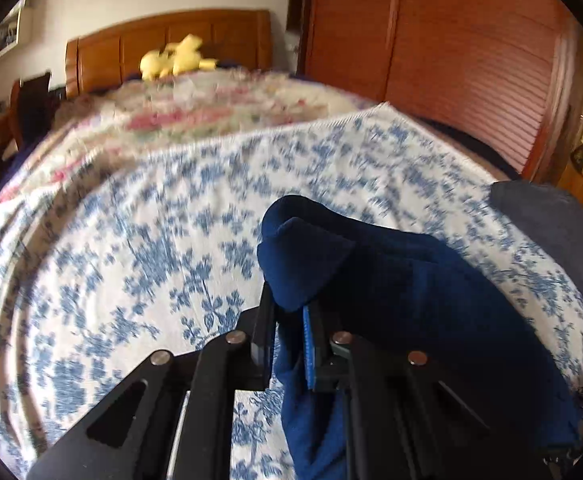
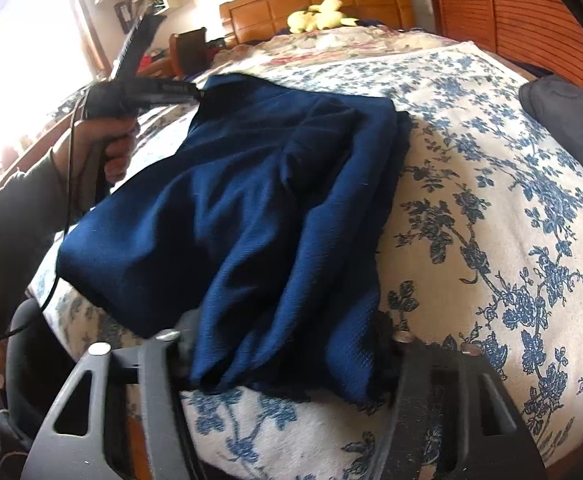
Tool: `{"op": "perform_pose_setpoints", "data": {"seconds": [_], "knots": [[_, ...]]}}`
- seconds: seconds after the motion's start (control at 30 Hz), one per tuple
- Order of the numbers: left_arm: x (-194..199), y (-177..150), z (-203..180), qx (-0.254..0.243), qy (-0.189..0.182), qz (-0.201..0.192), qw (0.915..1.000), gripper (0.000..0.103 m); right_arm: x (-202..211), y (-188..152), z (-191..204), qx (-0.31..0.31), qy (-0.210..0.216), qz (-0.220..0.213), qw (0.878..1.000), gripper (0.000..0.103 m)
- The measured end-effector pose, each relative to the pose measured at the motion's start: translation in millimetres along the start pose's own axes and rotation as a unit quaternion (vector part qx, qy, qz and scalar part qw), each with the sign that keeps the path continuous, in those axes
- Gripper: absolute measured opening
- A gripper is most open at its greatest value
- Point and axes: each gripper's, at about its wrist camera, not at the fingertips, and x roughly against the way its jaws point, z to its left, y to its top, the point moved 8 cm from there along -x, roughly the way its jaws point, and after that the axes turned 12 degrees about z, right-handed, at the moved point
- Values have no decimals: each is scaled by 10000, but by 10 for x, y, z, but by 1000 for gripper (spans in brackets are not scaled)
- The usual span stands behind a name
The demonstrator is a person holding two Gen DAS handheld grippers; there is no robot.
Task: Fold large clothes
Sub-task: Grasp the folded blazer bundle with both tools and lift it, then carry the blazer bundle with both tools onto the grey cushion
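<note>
garment (image 2: 259, 200): showing a deep navy blue all over, plain, with no print.
bedspread (image 1: 131, 240): showing a white ground carrying a blue floral print of sprigs and leaves.
quilt (image 1: 211, 108): lying beyond the bedspread, showing cream with pink and pale green flowers, blurred.
headboard (image 1: 163, 44): glowing an orange-brown wood tone in panels.
plush toy (image 1: 175, 58): showing pale yellow.
wardrobe (image 1: 451, 40): showing reddish-brown wood with fine horizontal slats.
left gripper (image 1: 287, 340): showing black, with a bright blue pad on one finger.
right gripper (image 2: 287, 364): showing dark grey to black.
sleeve (image 2: 15, 216): showing dark grey.
</note>
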Motion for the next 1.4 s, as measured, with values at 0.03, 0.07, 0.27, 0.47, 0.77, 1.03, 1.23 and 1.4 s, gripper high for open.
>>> {"op": "perform_pose_setpoints", "data": {"seconds": [0.03,0.07,0.27,0.47,0.77,1.03,1.23,1.4], "knots": [[112,13,-44,-65,28,-82,9999,9,44,4,10,21,38,-55,10000,37],[177,26,-65,-92,42,-130,9999,9,90,16,11,-13,144,-107,9998,34],[708,209,-323,-263,175,-580,9978,9,467,167,28,-52,489,-716,9962,23],[1014,581,-748,-356,156,-982,9944,9,1081,437,-306,-21,260,-1310,9910,21],[861,1363,-2245,-872,-409,-1307,9867,9,2412,623,-1381,-26,-1041,-2038,9735,21],[388,1762,-3728,-1438,-1088,-1290,9751,10,3236,360,-2434,-722,-2205,-2170,9482,20],[78,1580,-4302,-2101,-1062,-919,9675,14,3353,-25,-3085,-1474,-2644,-1911,9337,22],[24,1372,-4327,-2371,-938,-734,9641,20,3095,-379,-3343,-1918,-3064,-1443,9212,38]]}}
